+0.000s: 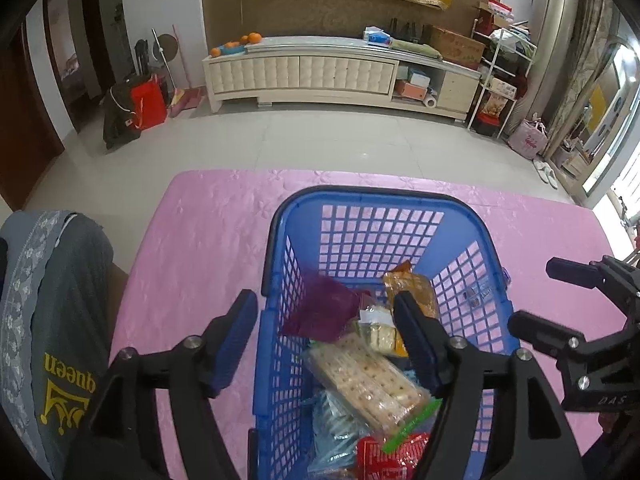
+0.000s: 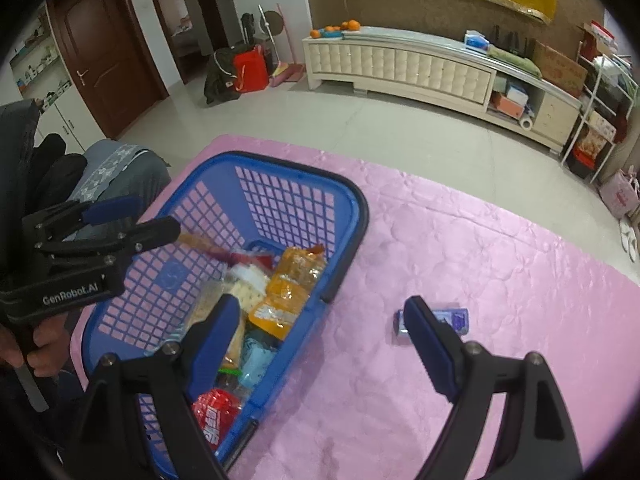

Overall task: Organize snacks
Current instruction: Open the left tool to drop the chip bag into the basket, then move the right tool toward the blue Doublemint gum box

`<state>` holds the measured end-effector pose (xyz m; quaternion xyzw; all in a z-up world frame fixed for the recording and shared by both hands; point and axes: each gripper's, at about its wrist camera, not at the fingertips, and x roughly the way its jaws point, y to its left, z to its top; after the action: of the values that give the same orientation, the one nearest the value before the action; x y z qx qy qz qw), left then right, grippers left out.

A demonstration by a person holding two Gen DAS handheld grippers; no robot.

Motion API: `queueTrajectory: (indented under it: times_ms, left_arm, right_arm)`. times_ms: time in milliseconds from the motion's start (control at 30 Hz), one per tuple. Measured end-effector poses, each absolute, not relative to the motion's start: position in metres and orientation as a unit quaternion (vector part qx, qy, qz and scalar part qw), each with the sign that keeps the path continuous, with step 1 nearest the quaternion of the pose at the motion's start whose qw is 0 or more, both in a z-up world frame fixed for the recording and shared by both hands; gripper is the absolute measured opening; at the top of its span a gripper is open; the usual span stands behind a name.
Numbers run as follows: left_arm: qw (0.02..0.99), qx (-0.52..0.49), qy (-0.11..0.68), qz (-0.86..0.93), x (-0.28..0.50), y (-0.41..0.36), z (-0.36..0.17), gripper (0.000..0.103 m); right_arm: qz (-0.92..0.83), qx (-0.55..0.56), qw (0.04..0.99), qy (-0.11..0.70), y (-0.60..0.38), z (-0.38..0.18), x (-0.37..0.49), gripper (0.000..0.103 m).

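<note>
A blue plastic basket [image 1: 384,236] stands on the pink table cover [image 1: 200,248] and holds several snack packs: a clear cracker pack [image 1: 368,380], an orange pack [image 1: 412,288], a maroon pouch [image 1: 324,312] and a red pack [image 1: 380,456]. My left gripper [image 1: 324,340] is open and empty, straddling the basket's left wall. It also shows in the right wrist view [image 2: 132,216]. My right gripper [image 2: 320,336] is open and empty beside the basket's [image 2: 352,208] right rim. A small purple packet [image 2: 452,320] lies on the cover by its right finger. The right gripper also shows in the left wrist view [image 1: 536,300].
A chair back with grey clothing [image 1: 60,320] stands at the table's left edge. Beyond the table is tiled floor [image 1: 320,140], a long cream TV cabinet [image 1: 340,72], a wire rack [image 1: 504,76], bags [image 1: 136,108] and a brown door [image 2: 104,56].
</note>
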<state>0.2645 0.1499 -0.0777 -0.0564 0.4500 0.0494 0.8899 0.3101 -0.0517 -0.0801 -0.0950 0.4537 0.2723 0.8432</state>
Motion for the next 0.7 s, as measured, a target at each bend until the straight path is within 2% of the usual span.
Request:
queueTrajectory:
  times_ms: [267, 700]
  left_arm:
    - [0.9, -0.055, 0.432, 0.036, 0.238, 0.14, -0.053, 0.075]
    - [0.914, -0.039, 0.404, 0.002, 0.206, 0.103, -0.018, 0.075]
  right_arm:
    - [0.267, -0.079, 0.852, 0.444, -0.066, -0.055, 0.293, 0.087]
    - [0.256, -0.068, 0.867, 0.423, -0.092, -0.021, 0.261, 0.087]
